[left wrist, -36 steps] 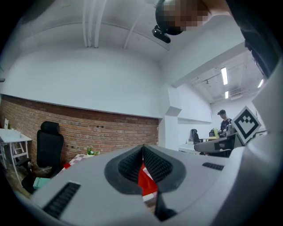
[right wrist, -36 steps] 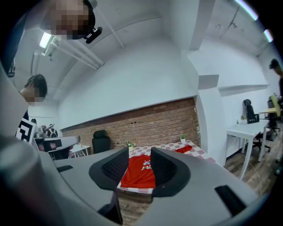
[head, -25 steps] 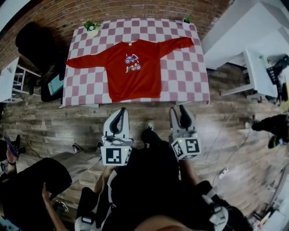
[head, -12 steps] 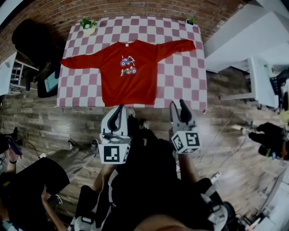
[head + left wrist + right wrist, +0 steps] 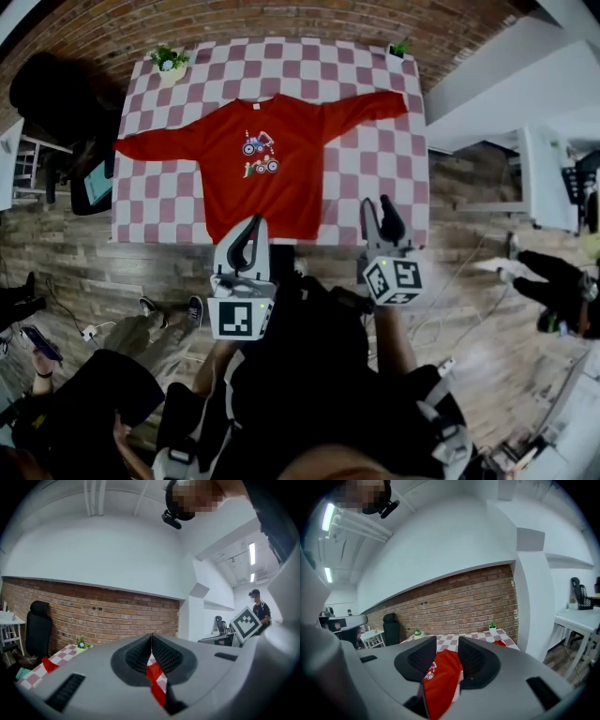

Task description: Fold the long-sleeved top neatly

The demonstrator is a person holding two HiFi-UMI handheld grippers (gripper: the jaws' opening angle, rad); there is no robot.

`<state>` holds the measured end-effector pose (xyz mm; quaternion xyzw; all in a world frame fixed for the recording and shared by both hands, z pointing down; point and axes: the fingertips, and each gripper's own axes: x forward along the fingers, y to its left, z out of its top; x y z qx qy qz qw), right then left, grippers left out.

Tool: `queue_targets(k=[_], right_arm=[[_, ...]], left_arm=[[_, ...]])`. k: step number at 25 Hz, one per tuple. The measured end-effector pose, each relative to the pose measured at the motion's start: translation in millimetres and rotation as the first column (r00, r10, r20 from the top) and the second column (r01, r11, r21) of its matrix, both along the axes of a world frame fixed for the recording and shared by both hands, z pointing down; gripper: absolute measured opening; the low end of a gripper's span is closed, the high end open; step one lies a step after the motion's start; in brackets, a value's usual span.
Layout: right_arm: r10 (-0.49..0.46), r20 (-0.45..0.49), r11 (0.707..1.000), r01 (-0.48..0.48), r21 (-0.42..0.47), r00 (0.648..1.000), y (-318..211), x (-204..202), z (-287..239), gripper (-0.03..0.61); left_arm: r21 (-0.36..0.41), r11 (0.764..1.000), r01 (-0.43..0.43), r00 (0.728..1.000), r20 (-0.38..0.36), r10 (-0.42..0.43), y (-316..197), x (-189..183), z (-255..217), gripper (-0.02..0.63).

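A red long-sleeved top (image 5: 272, 178) with a small print on the chest lies flat, front up, on a pink-and-white checked table (image 5: 375, 178). Both sleeves are spread out to the sides. My left gripper (image 5: 251, 225) is shut and empty, its tips at the table's near edge by the hem. My right gripper (image 5: 379, 208) is open and empty, over the near right edge, to the right of the hem. In the left gripper view a strip of the top (image 5: 154, 677) shows below the closed left gripper (image 5: 151, 637). In the right gripper view the top (image 5: 443, 677) shows between the parted jaws of the right gripper (image 5: 447, 641).
Two small potted plants (image 5: 169, 61) (image 5: 400, 47) stand at the table's far corners, against a brick wall. A black chair (image 5: 56, 94) is left of the table and a white desk (image 5: 544, 178) to the right. People sit on the floor at the lower left (image 5: 84, 394).
Both grippers have moved forward to the table's near edge. The top and table now look nearer and larger. The jaws stand as before.
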<state>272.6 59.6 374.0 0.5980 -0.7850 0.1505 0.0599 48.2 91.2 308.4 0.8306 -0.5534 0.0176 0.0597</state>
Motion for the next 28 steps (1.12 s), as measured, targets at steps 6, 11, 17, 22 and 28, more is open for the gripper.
queue_targets(k=[6,11,17,22,28], right_arm=[[0.048,-0.012,0.997,-0.049,-0.056,0.999,-68,18,22,0.135],[0.110,-0.016,0.987,-0.112,-0.114,0.994,-127,45,54,0.135],[0.197,-0.016,0.959,-0.196,-0.202,0.980,-195,88,105,0.135],[0.241,-0.004,0.929,-0.232,-0.288,0.970,-243,119,156,0.135],[0.312,-0.022,0.878,-0.297,-0.375,0.950,-295,165,214,0.136]], left_arm=[[-0.027,0.999,-0.022,1.000,0.000,0.022,-67,2,12,0.008],[-0.054,0.998,-0.040,0.999,-0.011,0.040,-118,5,25,0.008],[-0.106,0.991,-0.079,0.997,-0.005,0.079,-172,13,47,0.008],[-0.130,0.986,-0.103,0.995,-0.013,0.102,-211,22,67,0.008],[-0.184,0.975,-0.125,0.992,-0.018,0.123,-241,33,97,0.008]])
